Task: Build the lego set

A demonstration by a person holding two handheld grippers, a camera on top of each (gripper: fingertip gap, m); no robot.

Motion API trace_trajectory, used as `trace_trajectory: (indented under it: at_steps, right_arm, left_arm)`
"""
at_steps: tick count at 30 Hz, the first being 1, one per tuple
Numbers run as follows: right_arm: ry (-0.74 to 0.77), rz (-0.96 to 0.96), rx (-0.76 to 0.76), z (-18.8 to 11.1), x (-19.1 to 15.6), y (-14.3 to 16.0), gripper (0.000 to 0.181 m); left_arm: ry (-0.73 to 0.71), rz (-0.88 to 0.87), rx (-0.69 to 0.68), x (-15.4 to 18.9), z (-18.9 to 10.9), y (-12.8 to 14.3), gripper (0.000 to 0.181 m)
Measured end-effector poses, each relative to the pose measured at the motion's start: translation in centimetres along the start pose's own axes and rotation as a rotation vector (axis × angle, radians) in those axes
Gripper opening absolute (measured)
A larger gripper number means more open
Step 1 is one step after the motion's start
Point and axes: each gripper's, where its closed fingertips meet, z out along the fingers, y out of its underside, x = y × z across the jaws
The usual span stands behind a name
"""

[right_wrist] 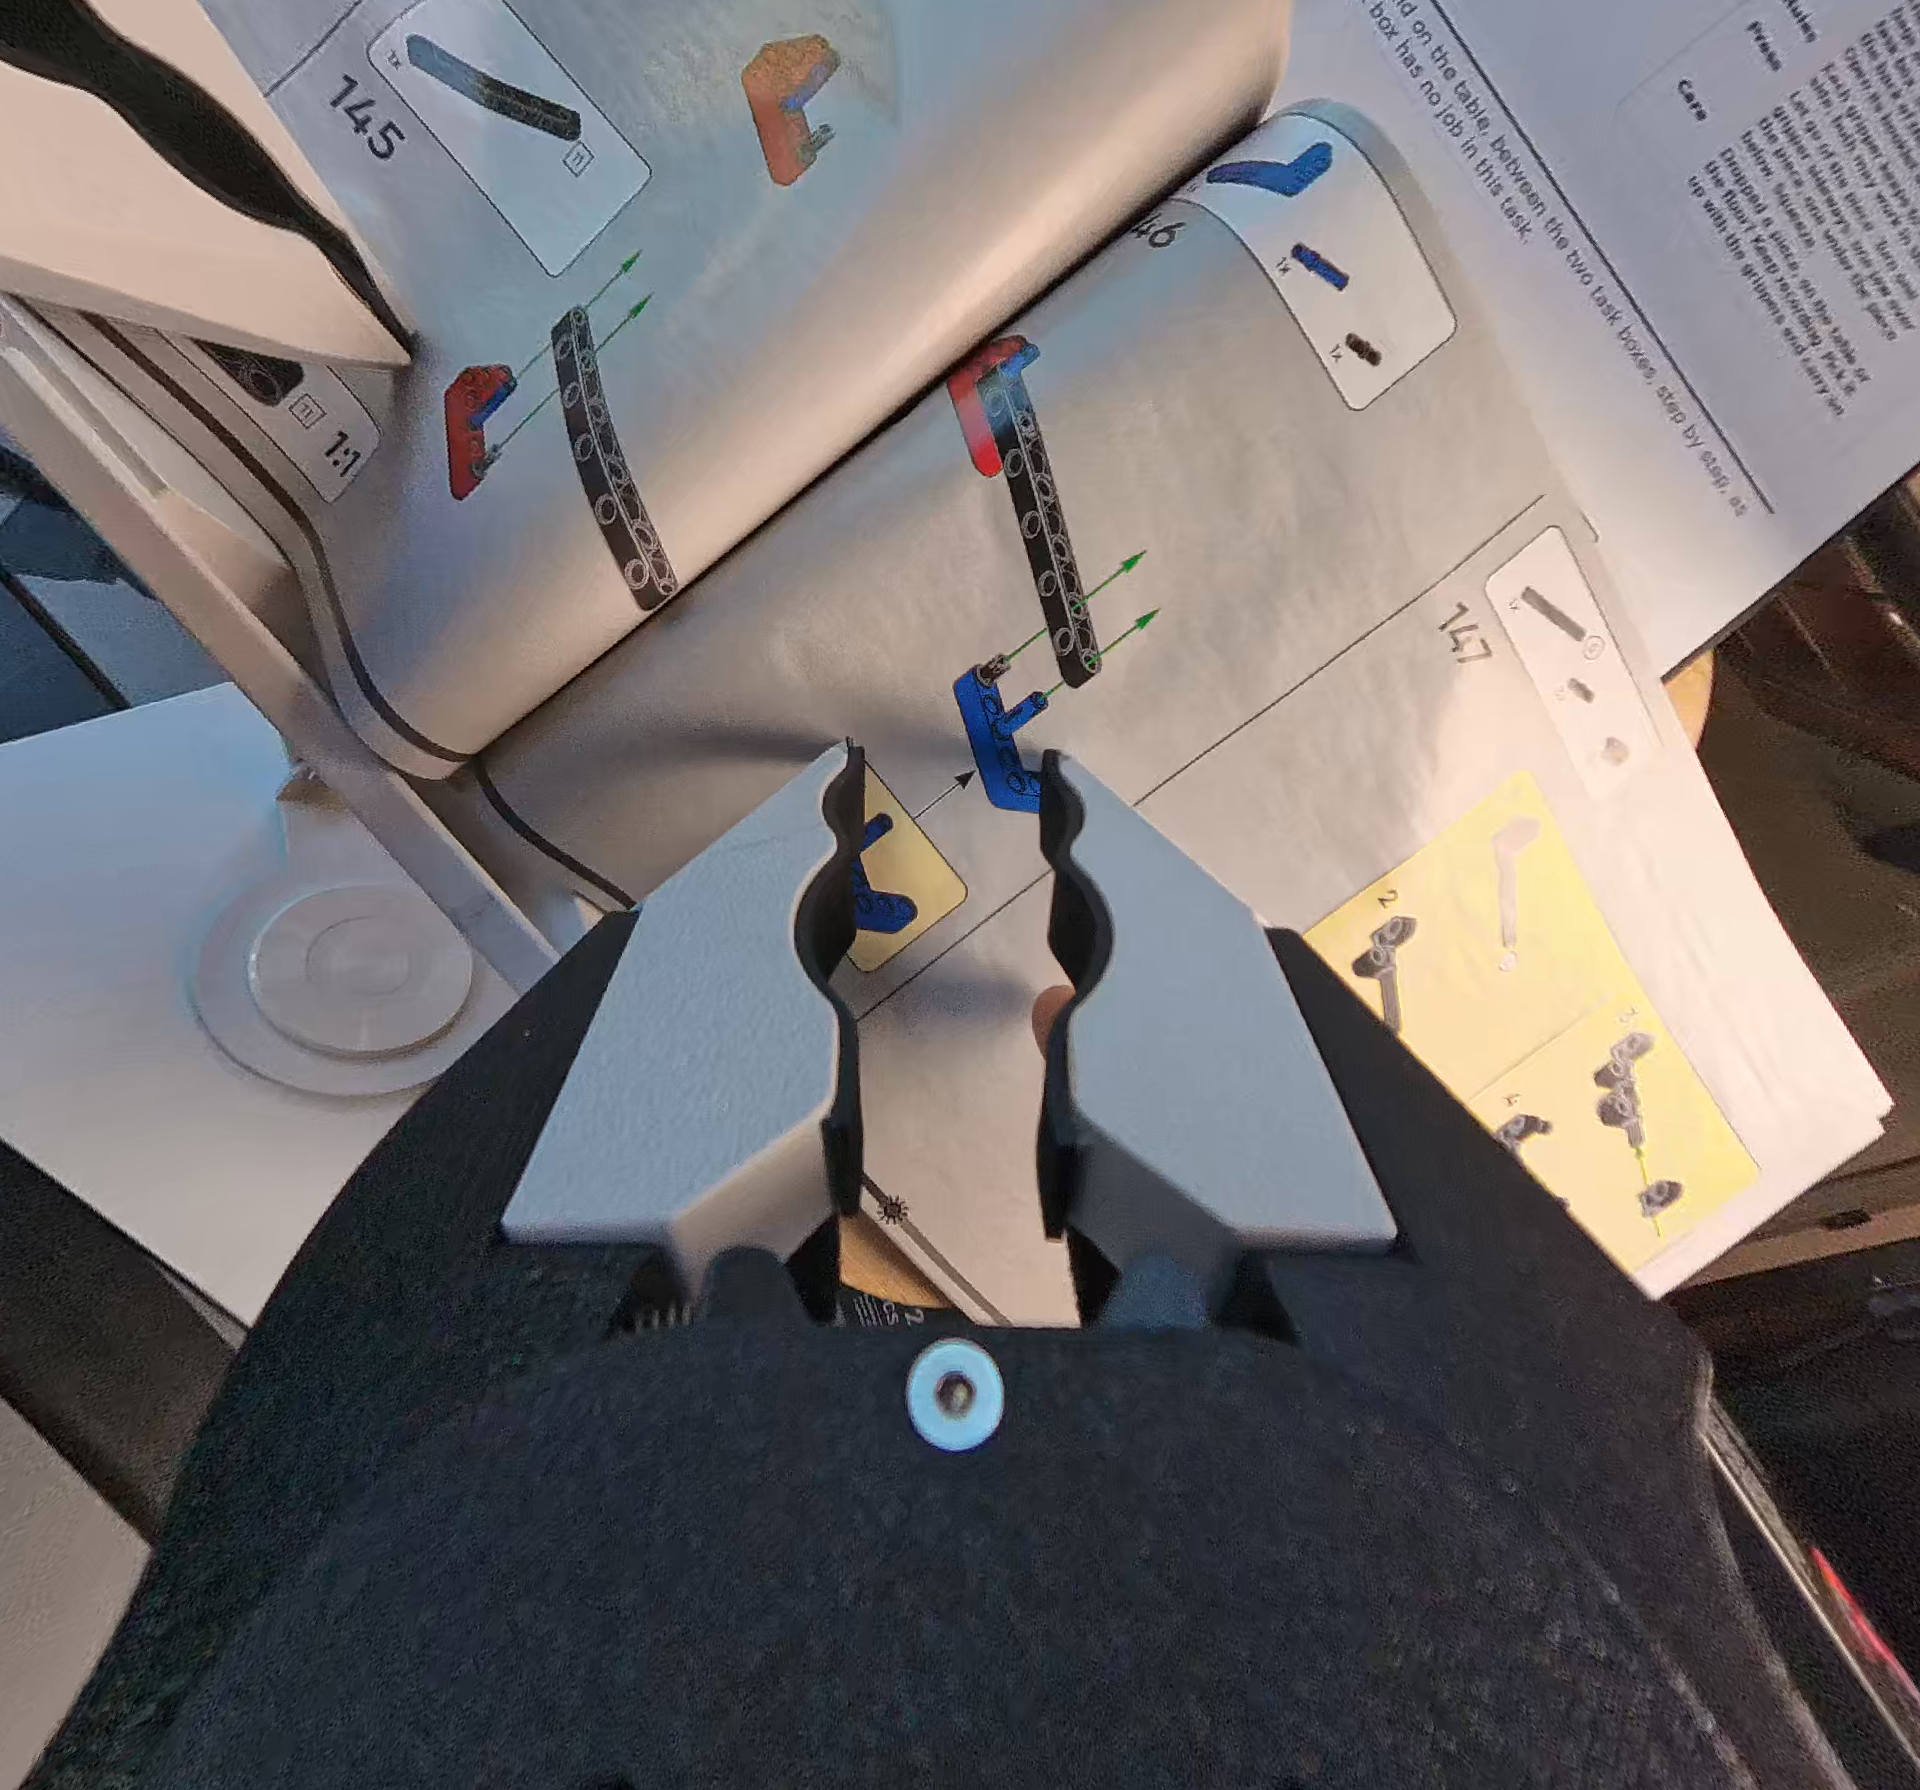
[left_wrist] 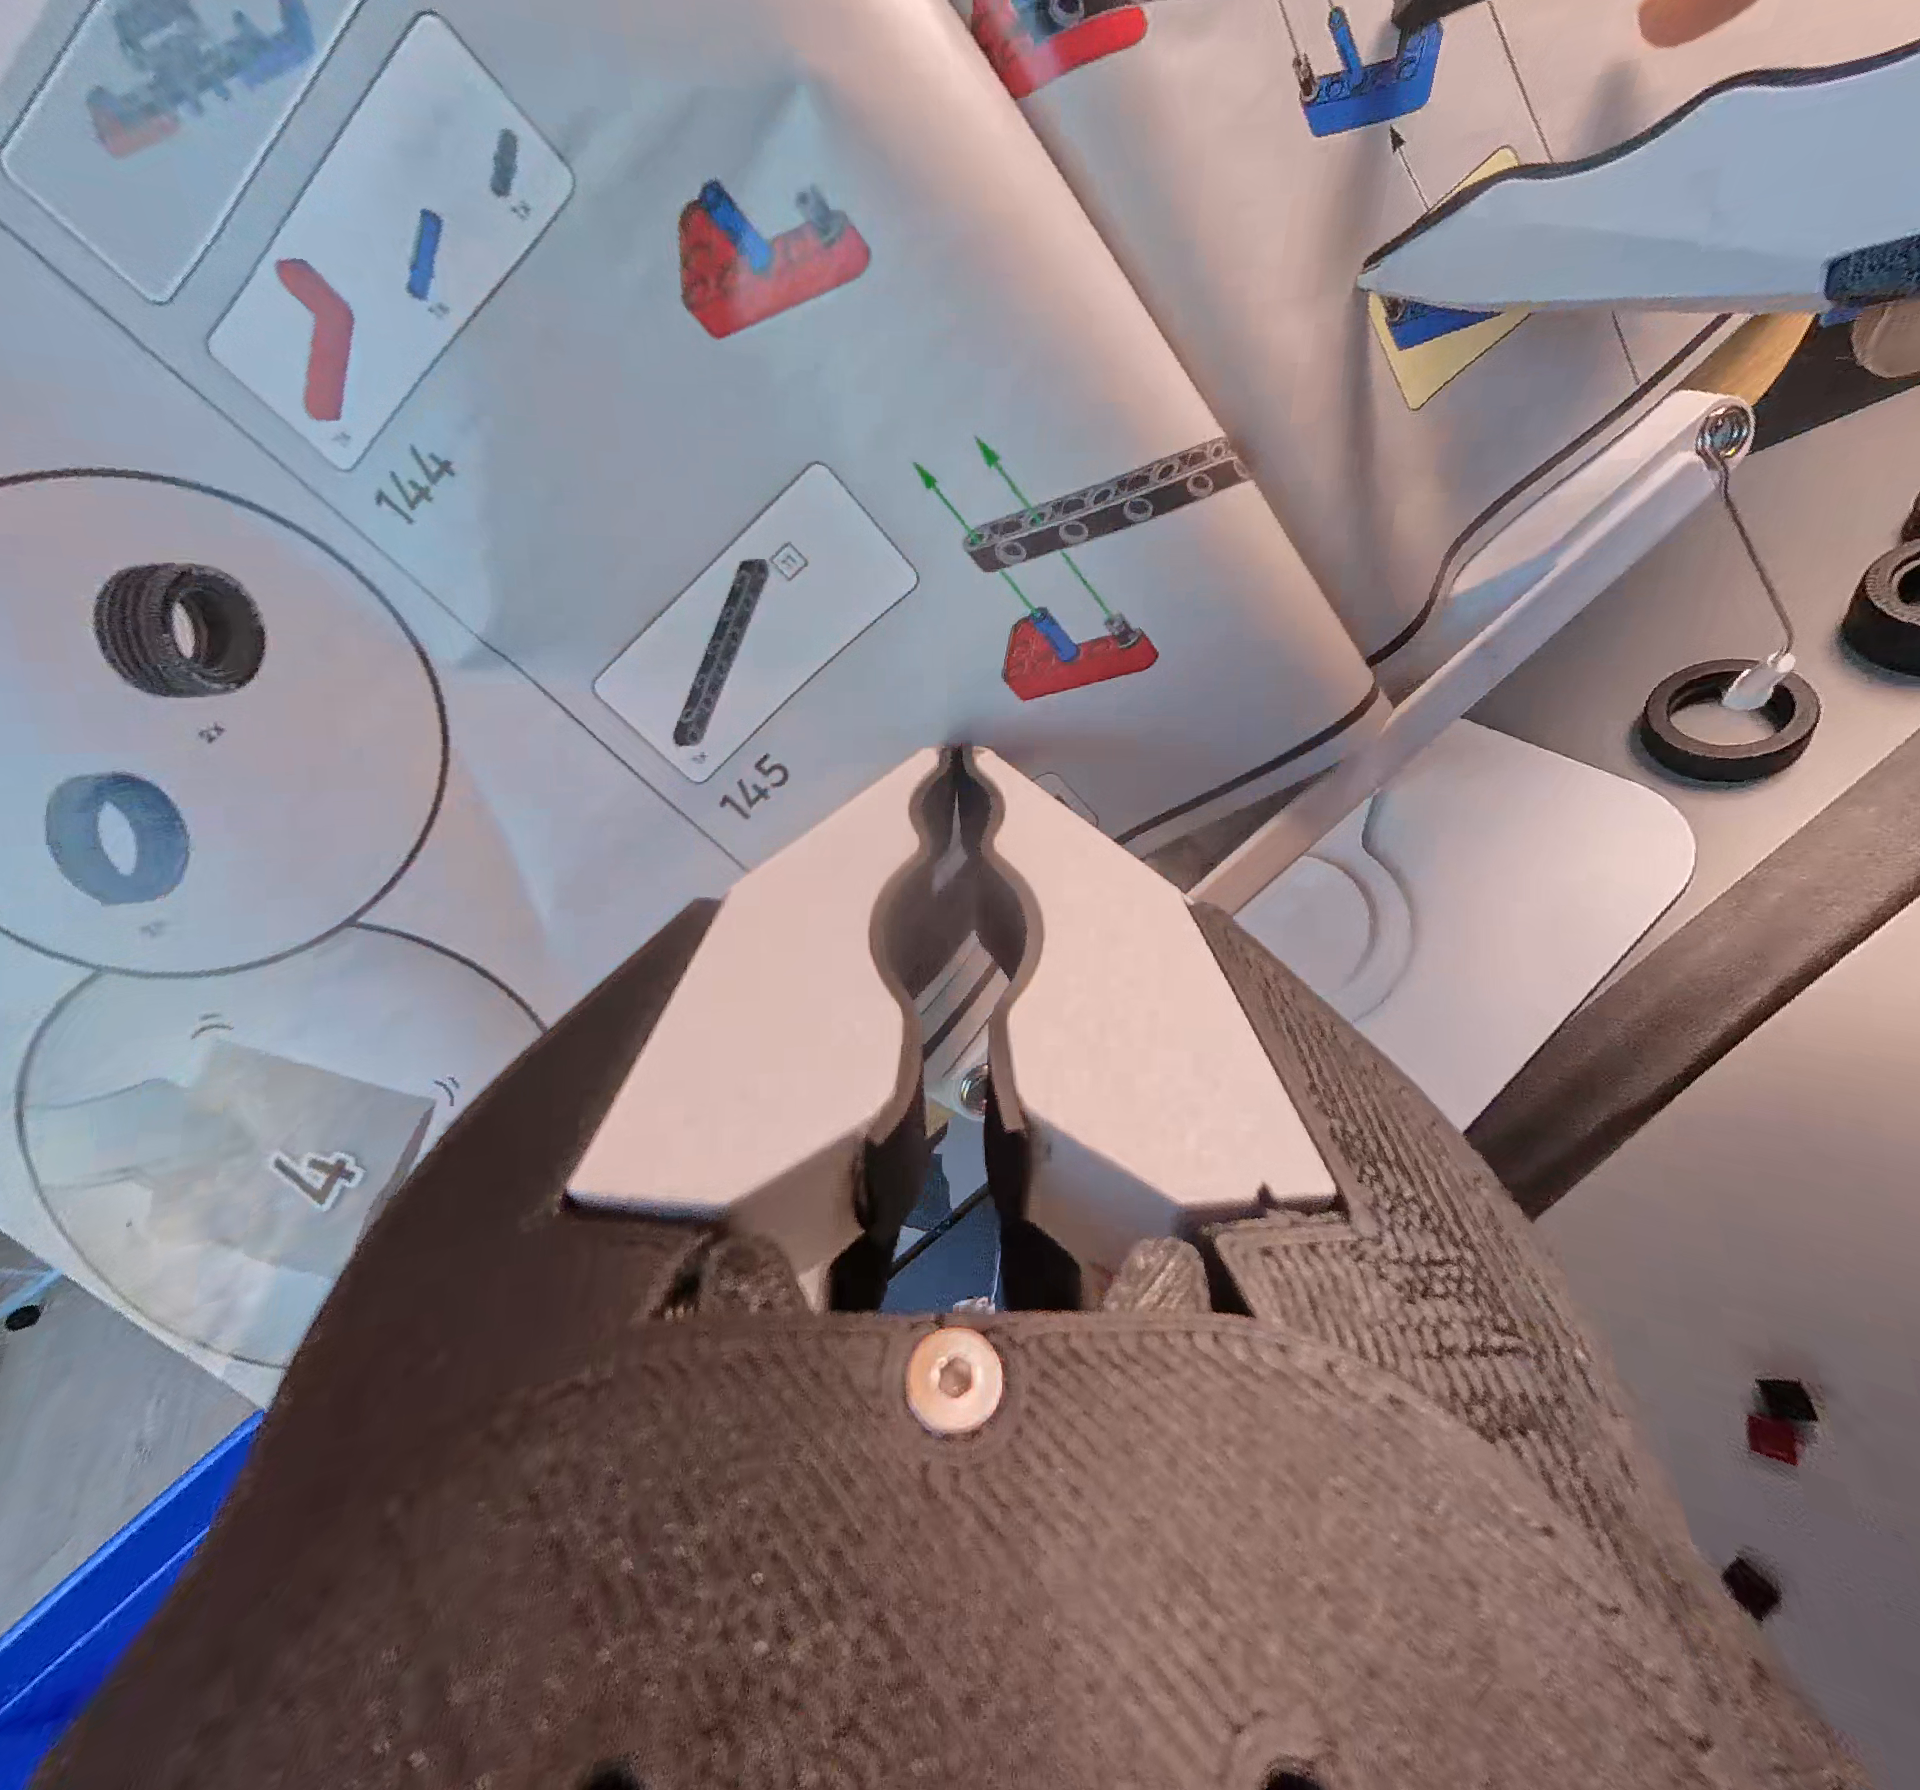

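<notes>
— What carries everything?

— A pale counter (left_wrist: 1714,1273) with a dark edge band, seen right of the left hand-held gripper (left_wrist: 958,753).

— And lying on it?

— An open instruction booklet (right_wrist: 1195,514) spreads ahead of both hand-held grippers, its pages bowed at the fold. A printed paper sheet (right_wrist: 1621,161) overlaps its far right corner, beyond the right hand-held gripper (right_wrist: 951,753).

— Any loose parts?

— A flat black ring (left_wrist: 1730,722) sits on the counter, right of and ahead of the left hand-held gripper, with a black tyre (left_wrist: 1891,613) just beyond it. Small red and black pieces (left_wrist: 1782,1423) lie nearer, to the right, blurred.

— Anything else?

— A white stand base (left_wrist: 1538,867) rests beside the booklet's edge.
</notes>
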Motion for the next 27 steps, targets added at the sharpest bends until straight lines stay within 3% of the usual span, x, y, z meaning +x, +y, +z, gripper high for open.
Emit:
trace_trajectory:
  at_steps: [5, 10, 13, 16, 19, 22, 24, 27]
  right_arm:
    - [0.003, -0.035, -0.006, -0.4, -0.5, 1.1, 0.021]
    - [-0.028, 0.017, -0.073, -1.6, -0.4, 4.1, 0.014]
    - [-0.074, 0.109, -0.071, -2.1, -0.9, 2.5, 0.016]
    - [-0.135, 0.347, -0.036, -2.1, -2.2, -1.5, 0.045]
    - [-0.140, 0.506, -0.132, -0.7, -3.5, -2.7, 0.074]
    - [-0.032, 0.514, -0.169, 0.8, -3.6, -2.2, 0.078]
    - [0.009, 0.531, -0.164, 1.3, -3.6, -2.2, 0.081]
    - [0.040, 0.516, -0.146, 1.4, -3.9, -2.4, 0.082]
  left_arm:
    - [-0.015, 0.063, -0.008, -0.5, -0.2, 0.5, 0.000]
    - [0.000, -0.017, 0.021, -0.9, -0.8, 1.9, 0.000]
    - [-0.007, -0.038, 0.032, -0.9, -1.0, 2.1, 0.000]
    - [-0.023, -0.047, 0.034, -1.0, -1.0, 2.1, 0.000]
    - [-0.030, -0.076, 0.044, -1.0, -1.0, 2.1, 0.000]
    - [-0.030, -0.103, 0.034, -1.0, -1.2, 2.5, 0.000]
    - [0.002, -0.207, 0.033, -0.9, -2.0, 3.0, 0.003]
    - [0.051, -0.655, 0.276, -2.1, -6.2, 2.3, 0.011]
